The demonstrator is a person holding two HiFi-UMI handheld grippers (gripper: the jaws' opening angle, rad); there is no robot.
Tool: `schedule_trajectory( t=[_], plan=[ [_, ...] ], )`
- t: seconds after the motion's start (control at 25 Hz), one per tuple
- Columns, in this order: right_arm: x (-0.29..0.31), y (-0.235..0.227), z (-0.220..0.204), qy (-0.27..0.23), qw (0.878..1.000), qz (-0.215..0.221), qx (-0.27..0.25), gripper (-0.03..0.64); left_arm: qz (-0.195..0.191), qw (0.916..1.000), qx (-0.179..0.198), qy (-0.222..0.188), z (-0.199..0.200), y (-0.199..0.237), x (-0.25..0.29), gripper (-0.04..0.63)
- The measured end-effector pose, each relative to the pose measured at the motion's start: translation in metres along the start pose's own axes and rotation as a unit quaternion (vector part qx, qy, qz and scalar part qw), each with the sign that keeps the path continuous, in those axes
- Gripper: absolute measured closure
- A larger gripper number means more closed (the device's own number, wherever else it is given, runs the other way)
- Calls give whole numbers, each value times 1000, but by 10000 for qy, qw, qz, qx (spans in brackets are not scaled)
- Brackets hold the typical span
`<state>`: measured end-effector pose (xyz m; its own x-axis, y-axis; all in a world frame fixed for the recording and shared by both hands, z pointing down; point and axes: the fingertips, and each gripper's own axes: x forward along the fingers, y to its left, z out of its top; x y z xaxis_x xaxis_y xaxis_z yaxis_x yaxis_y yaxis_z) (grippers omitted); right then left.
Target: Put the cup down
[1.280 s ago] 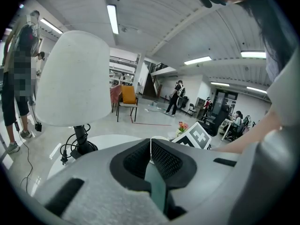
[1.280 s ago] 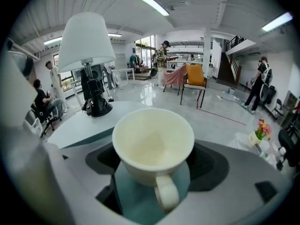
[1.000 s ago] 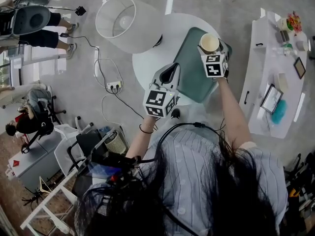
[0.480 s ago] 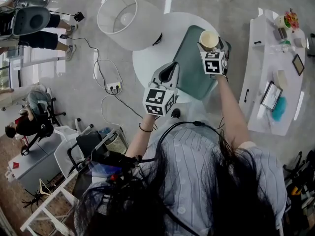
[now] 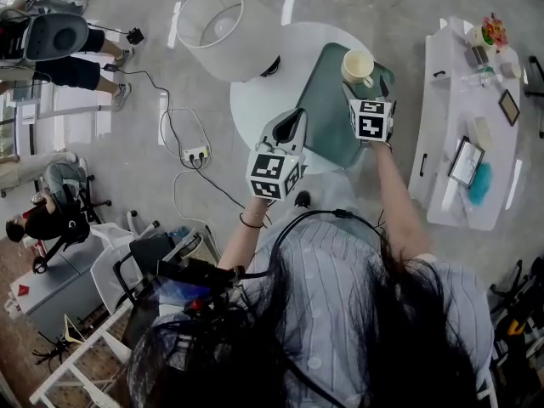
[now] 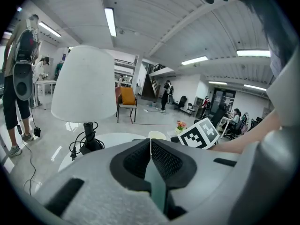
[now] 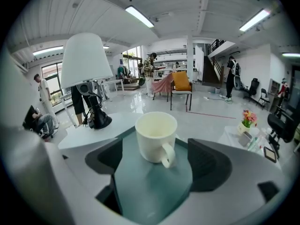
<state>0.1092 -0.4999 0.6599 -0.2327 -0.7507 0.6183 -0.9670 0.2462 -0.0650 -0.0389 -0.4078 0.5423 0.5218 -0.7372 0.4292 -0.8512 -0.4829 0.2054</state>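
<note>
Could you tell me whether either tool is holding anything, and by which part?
Nothing is held. The right tool is open; the cup stands free on the green mat, untouched by its jaws. The left tool is shut on nothing.

Bright ceiling strip lights [image 7: 140, 16], floor glare, fisheye-bent edges

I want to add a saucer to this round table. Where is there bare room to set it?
The teal mat is bare left of the cup, toward the left tongs. The white table is bare between the lamp and the mat's left edge. Crowded: the mat's far right corner, with the cup and the open right tongs.
</note>
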Motion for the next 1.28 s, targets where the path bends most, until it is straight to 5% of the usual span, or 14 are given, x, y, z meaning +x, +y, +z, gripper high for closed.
schedule_trajectory(
  t=[0.64, 1.28],
  plan=[
    [-93, 38, 13, -645, 9934, 57, 945, 209, -212, 9988, 137, -411, 5, -20, -53, 577],
    [-192, 155, -20, -963, 9896, 494, 950, 217, -461, 9955, 325, -766, -24, -30, -163, 577]
  ],
)
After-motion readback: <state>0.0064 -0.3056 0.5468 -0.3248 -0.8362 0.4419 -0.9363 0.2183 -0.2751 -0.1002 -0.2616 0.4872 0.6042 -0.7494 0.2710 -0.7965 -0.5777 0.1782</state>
